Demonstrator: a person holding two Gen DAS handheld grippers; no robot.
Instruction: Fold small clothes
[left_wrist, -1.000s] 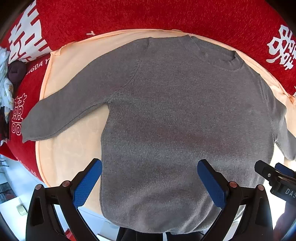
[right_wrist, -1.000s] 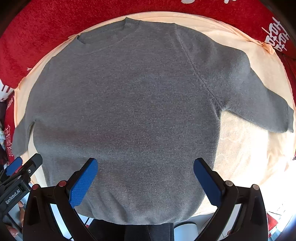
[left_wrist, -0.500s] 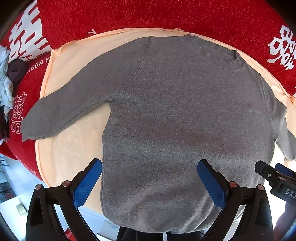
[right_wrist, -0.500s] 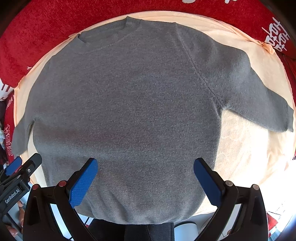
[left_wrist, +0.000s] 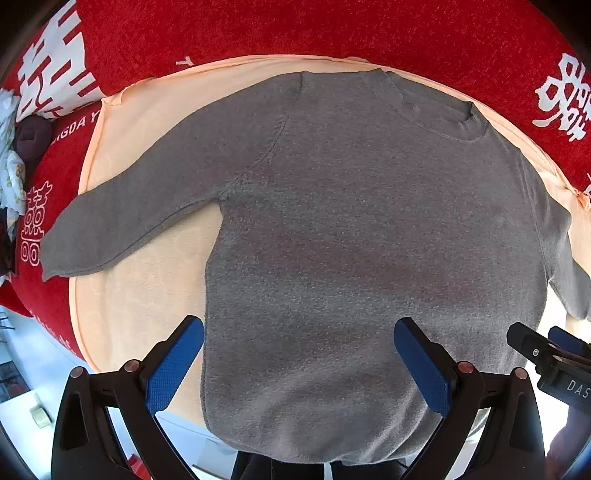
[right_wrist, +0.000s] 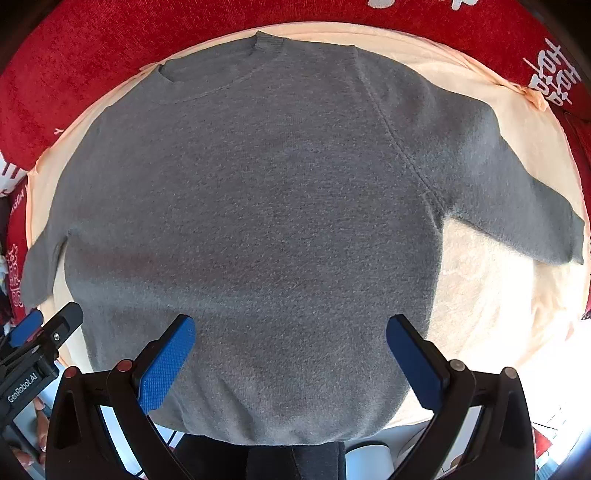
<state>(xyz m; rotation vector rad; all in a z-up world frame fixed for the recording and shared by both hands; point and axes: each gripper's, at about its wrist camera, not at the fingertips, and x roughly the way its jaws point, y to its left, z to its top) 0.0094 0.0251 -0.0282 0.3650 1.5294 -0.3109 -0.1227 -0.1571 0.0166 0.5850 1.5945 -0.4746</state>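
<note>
Nothing moved since earlier: grey sweater (left_wrist: 369, 240) lies flat on peach cloth (left_wrist: 140, 295), sleeves spread for folding. Left gripper (left_wrist: 298, 363) and right gripper (right_wrist: 290, 360) hover near its hem, fingers wide apart, empty.

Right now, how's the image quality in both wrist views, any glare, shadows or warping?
Left wrist view: strong fisheye bulge, dark vignette corners, sharp focus on the gray sweater, a faint shadow band across its lower body. Right wrist view: same bulge, and bright overexposure washes out the peach cloth at lower right; sweater still clear.
</note>
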